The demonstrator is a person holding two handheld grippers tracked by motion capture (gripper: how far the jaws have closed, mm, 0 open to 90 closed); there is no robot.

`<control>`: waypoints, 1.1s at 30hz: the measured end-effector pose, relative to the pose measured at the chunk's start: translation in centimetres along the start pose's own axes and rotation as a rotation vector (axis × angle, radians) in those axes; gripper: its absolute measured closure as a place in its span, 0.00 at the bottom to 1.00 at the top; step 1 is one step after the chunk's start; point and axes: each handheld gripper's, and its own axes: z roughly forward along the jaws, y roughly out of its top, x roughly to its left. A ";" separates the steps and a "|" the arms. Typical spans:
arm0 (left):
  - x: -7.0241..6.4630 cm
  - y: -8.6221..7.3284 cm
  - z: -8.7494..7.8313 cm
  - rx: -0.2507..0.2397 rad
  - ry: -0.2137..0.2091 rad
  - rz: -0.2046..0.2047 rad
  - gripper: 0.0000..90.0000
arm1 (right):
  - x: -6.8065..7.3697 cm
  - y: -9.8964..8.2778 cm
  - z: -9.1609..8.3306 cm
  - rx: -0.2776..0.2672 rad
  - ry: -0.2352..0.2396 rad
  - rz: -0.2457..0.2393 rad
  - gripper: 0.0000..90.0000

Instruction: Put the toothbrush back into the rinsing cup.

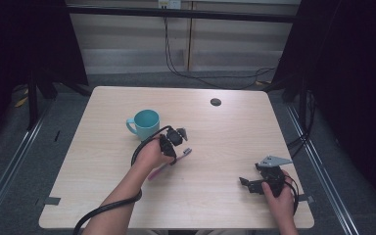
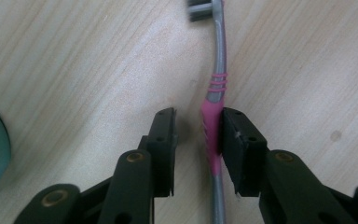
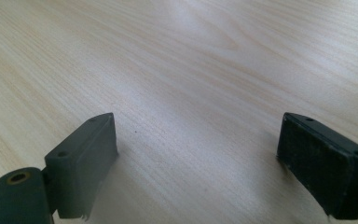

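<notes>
Toothbrush flat, head pointing away, between parted left gripper jaws, right gripper jaws wide apart

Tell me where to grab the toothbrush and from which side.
Grip the toothbrush on its pink handle, coming straight down from above. It lies flat on the table, and the left tool already straddles that thicker part, jaws open.

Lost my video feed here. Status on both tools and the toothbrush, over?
Left tool open, straddling toothbrush handle, one jaw touching it. Right tool open, nothing between jaws. Teal cup nearby, not blocking.
</notes>
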 end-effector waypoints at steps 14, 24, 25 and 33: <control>-0.1 0.5 0.0 0.051 -0.006 -0.020 0.87 | 0.0 0.1 0.1 0.000 0.000 -0.003 0.13; 0.2 0.8 0.0 0.078 -0.022 -0.031 0.90 | 0.0 0.1 0.1 0.001 0.001 0.001 0.13; 0.1 0.8 0.1 0.079 -0.019 -0.026 0.90 | 0.0 0.1 0.1 0.001 0.001 0.001 0.13; 0.2 0.9 0.0 0.081 -0.025 -0.022 0.91 | 0.0 0.1 0.1 0.001 0.001 0.002 0.13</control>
